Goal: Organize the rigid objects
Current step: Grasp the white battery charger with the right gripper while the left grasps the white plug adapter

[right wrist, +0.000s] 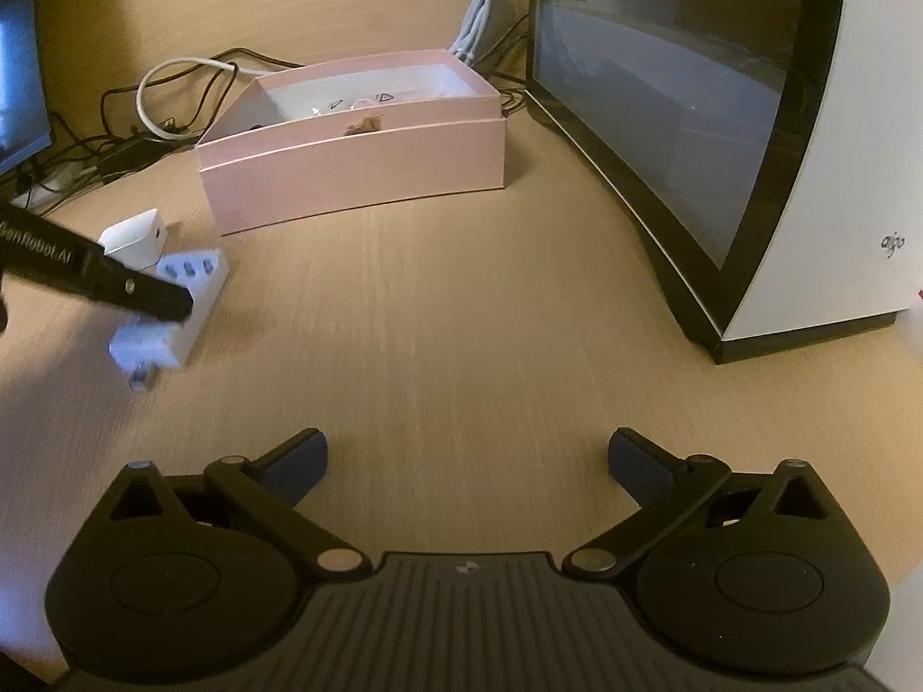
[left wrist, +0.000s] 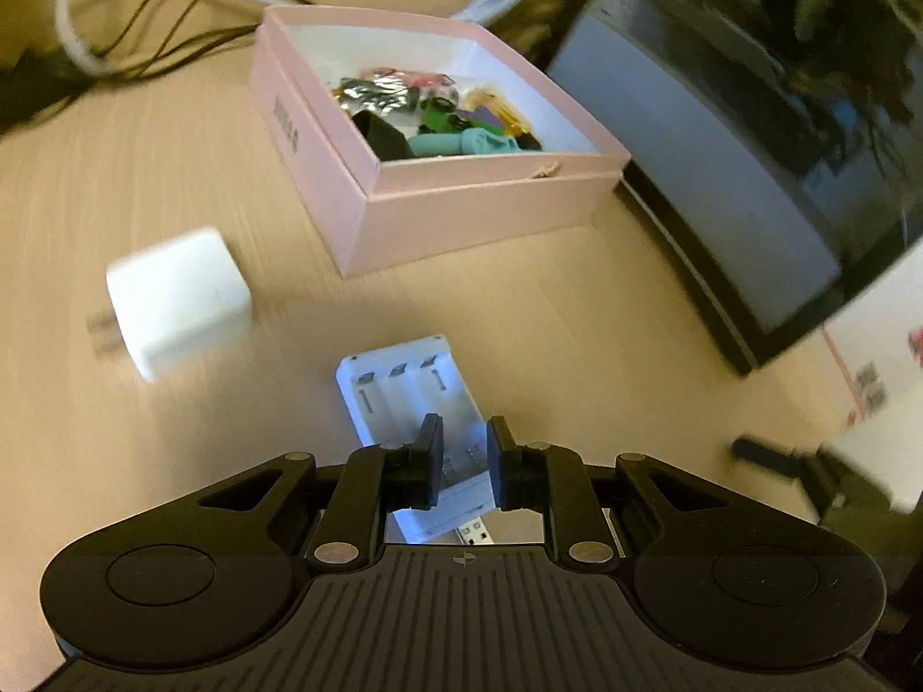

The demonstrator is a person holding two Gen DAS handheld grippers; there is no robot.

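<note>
My left gripper is shut on a white battery charger with a USB plug at its near end. The pads pinch it close together, just above the wooden table. In the right wrist view the same charger sits under a black left finger. A white cube plug adapter lies to the left of the charger, also seen as adapter. Beyond stands an open pink box holding several small colourful items. My right gripper is open wide over bare table, with nothing between its fingers.
A white computer case with a dark glass side stands on the right, close to the pink box. Tangled cables lie behind the box at the left. A monitor edge shows at the far left.
</note>
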